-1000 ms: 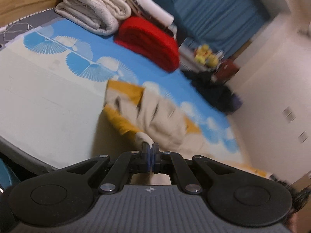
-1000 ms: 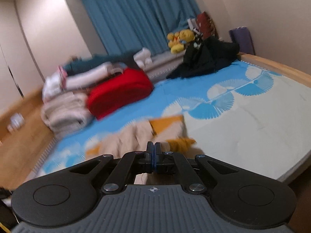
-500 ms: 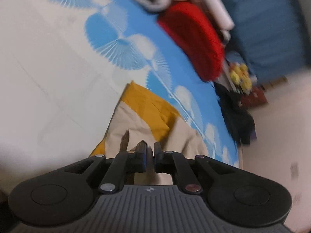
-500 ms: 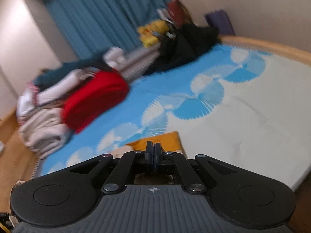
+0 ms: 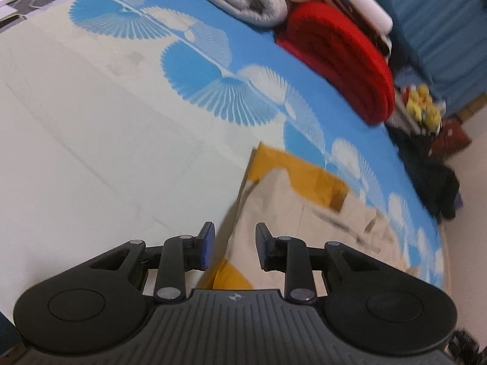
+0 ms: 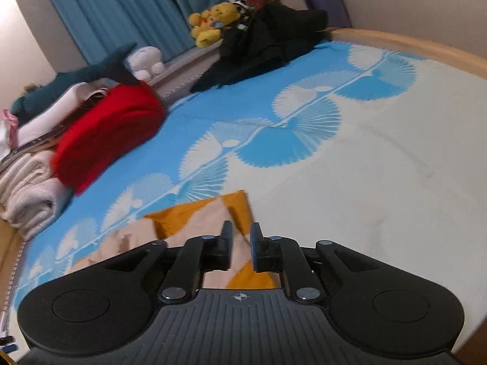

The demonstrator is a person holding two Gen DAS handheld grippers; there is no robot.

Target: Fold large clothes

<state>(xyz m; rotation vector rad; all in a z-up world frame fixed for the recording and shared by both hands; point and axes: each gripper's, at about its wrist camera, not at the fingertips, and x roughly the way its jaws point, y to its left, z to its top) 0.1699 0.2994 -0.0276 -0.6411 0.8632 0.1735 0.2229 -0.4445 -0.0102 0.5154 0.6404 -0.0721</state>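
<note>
Home bedroom (bed point(image 6: 380, 164), curtains point(image 6: 121, 9))

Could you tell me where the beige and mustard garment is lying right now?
The beige and mustard garment lies on the bed sheet directly ahead of both open grippers, nearer than the red blanket.

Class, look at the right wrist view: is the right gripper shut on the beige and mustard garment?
No: the right gripper is open, its fingers apart above the beige and mustard garment lying on the bed.

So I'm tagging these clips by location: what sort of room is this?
Most likely a bedroom: a wide bed with a blue fan-patterned sheet, blue curtains, and a yellow plush toy by the window.
</note>
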